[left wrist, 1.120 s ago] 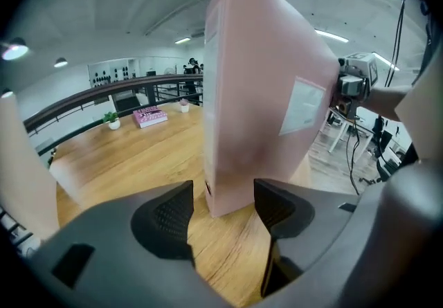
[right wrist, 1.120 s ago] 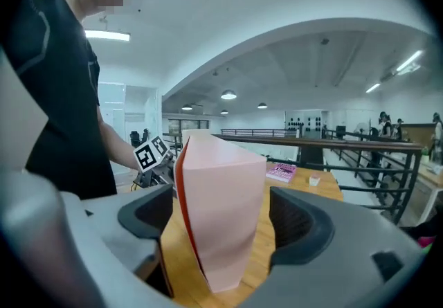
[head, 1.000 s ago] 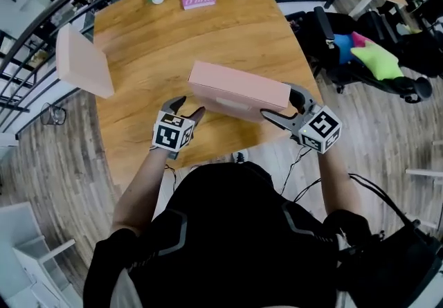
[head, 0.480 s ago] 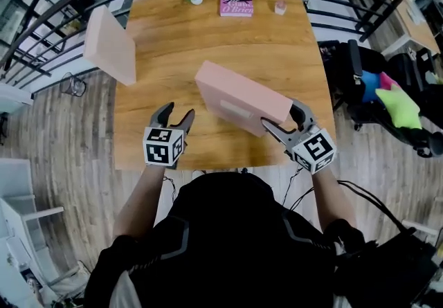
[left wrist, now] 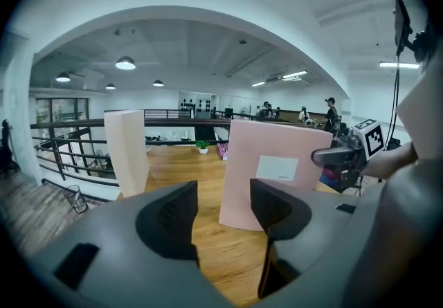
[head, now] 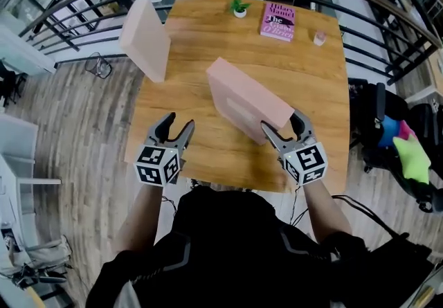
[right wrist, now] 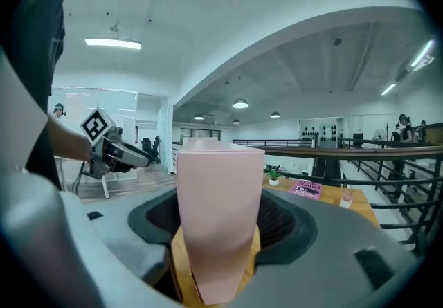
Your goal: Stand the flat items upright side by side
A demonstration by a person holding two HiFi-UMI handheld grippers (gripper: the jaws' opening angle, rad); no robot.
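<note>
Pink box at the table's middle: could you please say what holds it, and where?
The right gripper, its jaws just closed further, clamps the pink box by its end nearest the person. The left gripper, also just closing, has nothing between its jaws.

A wooden table [head: 304,85] stands on a plank floor [head: 76,133]. Near its far edge are a small potted plant [head: 239,7] and, further right, a small pink cup [head: 319,38]. A black railing [left wrist: 66,124] curves round the far side. To the right, a dark chair [head: 377,102] holds a green cushion [head: 413,161].
</note>
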